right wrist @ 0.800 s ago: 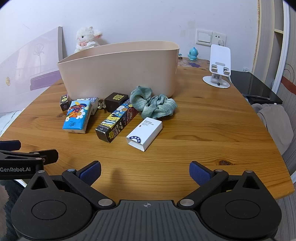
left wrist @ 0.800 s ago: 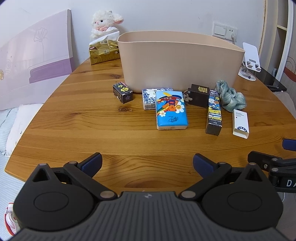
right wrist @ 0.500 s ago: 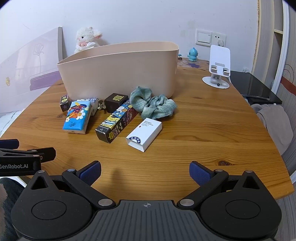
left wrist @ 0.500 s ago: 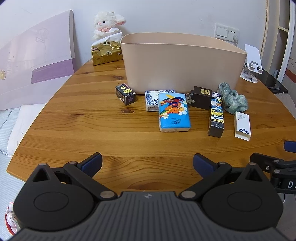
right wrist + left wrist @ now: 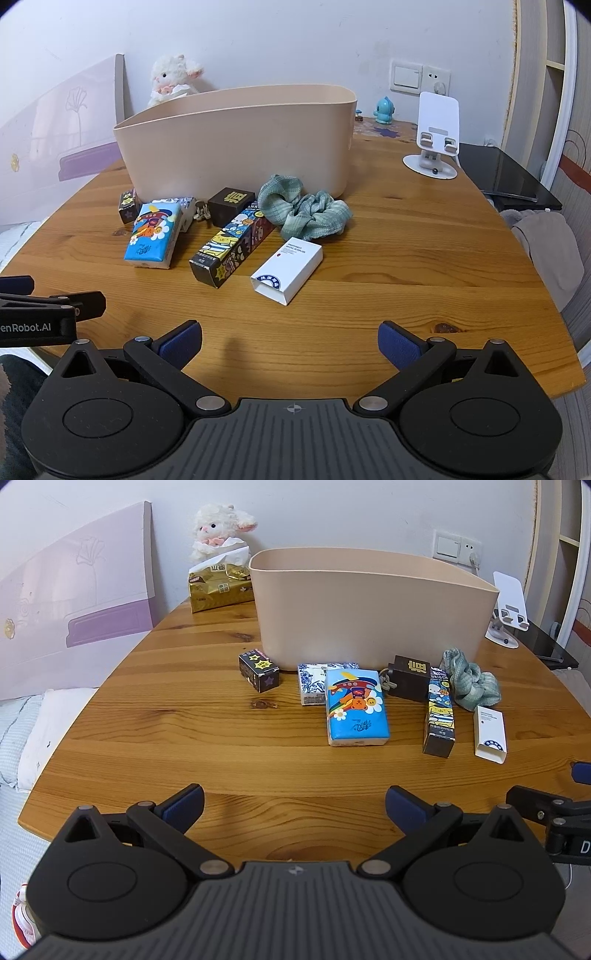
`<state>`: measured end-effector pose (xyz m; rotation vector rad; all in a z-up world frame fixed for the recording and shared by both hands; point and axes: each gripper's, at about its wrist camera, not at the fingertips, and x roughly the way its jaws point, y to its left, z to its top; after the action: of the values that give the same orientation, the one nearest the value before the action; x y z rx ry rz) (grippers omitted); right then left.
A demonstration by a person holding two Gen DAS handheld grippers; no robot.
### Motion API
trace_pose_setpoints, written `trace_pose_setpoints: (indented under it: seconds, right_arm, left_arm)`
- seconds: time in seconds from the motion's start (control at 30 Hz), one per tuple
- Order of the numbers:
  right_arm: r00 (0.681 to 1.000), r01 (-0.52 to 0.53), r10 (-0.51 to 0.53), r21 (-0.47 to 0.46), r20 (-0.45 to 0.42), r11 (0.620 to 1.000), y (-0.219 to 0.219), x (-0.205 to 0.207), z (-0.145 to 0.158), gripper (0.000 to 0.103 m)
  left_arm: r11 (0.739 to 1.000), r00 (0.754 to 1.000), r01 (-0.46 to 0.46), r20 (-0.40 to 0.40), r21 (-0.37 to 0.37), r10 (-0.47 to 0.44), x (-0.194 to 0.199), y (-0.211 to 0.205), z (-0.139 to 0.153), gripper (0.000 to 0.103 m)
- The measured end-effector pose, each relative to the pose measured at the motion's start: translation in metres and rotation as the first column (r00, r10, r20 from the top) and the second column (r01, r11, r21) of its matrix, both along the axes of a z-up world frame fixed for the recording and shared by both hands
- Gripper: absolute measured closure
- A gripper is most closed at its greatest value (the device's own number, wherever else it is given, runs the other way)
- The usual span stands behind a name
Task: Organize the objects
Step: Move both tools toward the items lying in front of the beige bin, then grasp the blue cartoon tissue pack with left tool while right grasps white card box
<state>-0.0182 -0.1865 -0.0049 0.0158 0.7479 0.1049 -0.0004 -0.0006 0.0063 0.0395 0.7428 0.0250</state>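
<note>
A beige bin stands on the wooden table. In front of it lie a small black star box, a blue-white tissue pack, a blue cartoon tissue pack, a dark brown box, a long cartoon box, a green scrunchie and a white box. My left gripper and right gripper are open and empty above the table's near edge, short of the objects.
A gold tissue pack and a plush lamb sit at the back left. A white phone stand and a blue figurine are at the back right. A black side surface adjoins the table on the right.
Both grippers have drifted slightly; the left view has shifted a little so the objects sit further right and lower. Nothing on the table has moved.
</note>
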Motion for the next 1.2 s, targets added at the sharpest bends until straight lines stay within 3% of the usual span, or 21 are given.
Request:
trace_pose_setpoints:
  seconds: [0.77,1.2]
  right_arm:
    - [0.999,0.008,-0.007,-0.043,0.039,0.999,0.005,0.028,-0.002,0.000]
    - [0.999,0.012,-0.015,-0.068,-0.037,0.998,0.010,0.067,-0.021,0.005]
  left_arm:
    - [1.000,1.000,0.007,0.022,-0.003,-0.007,0.026,0.004,0.003,0.000]
    - [0.998,0.998,0.060,0.018,-0.011,-0.060,0.066,-0.005,0.003,0.000]
